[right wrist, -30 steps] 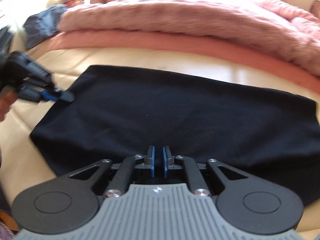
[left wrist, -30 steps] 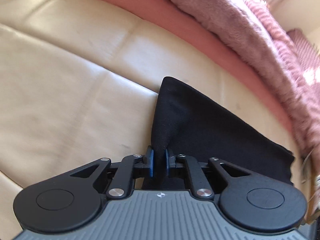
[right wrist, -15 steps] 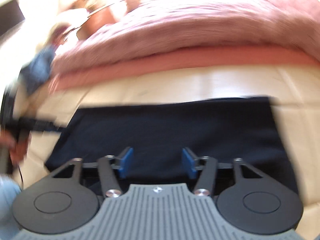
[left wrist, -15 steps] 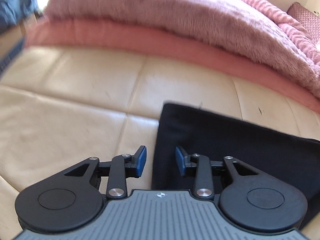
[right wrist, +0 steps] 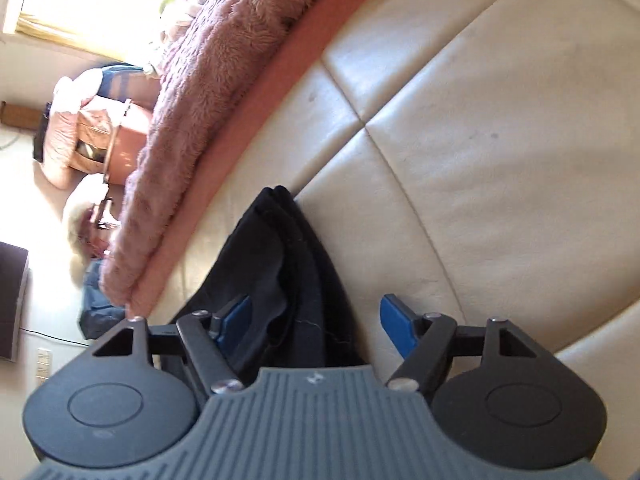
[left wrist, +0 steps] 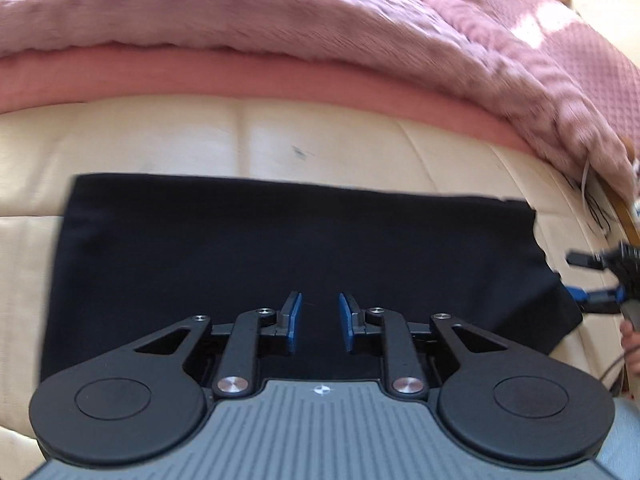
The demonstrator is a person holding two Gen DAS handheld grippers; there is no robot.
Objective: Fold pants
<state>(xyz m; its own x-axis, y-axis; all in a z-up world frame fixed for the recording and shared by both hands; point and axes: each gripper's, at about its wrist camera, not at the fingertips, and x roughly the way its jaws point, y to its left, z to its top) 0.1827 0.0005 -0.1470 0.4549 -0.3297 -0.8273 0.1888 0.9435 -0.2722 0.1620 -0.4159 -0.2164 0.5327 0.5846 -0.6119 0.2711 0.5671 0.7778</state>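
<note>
The black pants (left wrist: 280,240) lie folded flat as a wide rectangle on the cream leather cushion (left wrist: 320,140). My left gripper (left wrist: 319,322) is open and empty, hovering over the near edge of the pants. My right gripper (right wrist: 316,320) is open wide at the right end of the pants (right wrist: 280,264), with the layered fabric edge lying between its jaws. It also shows in the left wrist view (left wrist: 596,280) at the pants' right end, turned on its side.
A fluffy pink blanket (left wrist: 280,20) over a salmon sheet (left wrist: 240,76) borders the far side of the cushion. In the right wrist view, a pile of clothes and a basket (right wrist: 100,132) stand beyond the blanket. A wooden frame edge (left wrist: 624,216) is at the far right.
Both grippers opened and let go of the pants, which now lie flat. The left gripper swung over the middle. The right gripper rolled sideways to the pants' right end.
</note>
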